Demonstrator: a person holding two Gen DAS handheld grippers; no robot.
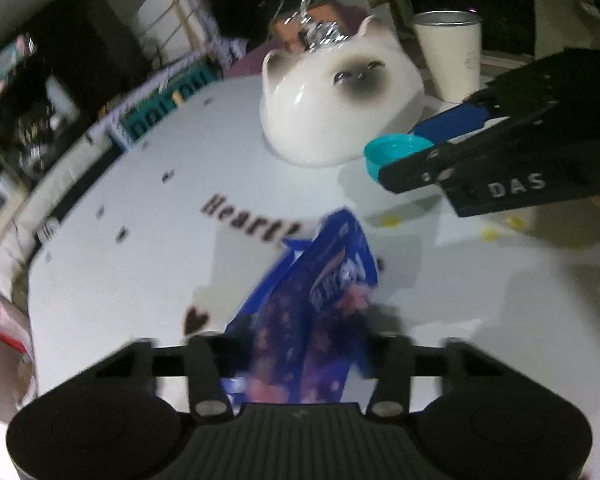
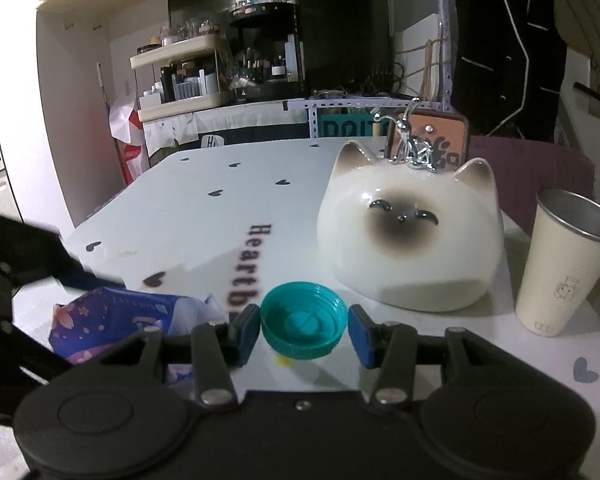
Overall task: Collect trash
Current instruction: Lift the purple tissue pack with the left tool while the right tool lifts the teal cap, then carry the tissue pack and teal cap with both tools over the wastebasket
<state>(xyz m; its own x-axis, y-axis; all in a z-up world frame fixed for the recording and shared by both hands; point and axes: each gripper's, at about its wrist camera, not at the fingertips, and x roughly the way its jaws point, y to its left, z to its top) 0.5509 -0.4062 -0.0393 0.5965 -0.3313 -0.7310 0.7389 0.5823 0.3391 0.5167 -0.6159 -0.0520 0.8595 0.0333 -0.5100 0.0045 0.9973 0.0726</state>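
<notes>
left tool [image 1: 296,344]: clamped on blue wrapper [image 1: 320,300], lifted off tabletop [image 1: 140,208] | right tool [image 2: 303,330]: grips teal cap [image 2: 303,322] by its rim | risk: limp wrapper slips; cap pops free near cat jar [image 2: 410,236]

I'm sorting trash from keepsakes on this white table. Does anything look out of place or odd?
Two things stand out. A crumpled blue wrapper sits between the left gripper's fingers, and a loose teal bottle cap, with no bottle in view, is clamped open side up in the right gripper. The cat figurine and cup stand upright.
</notes>
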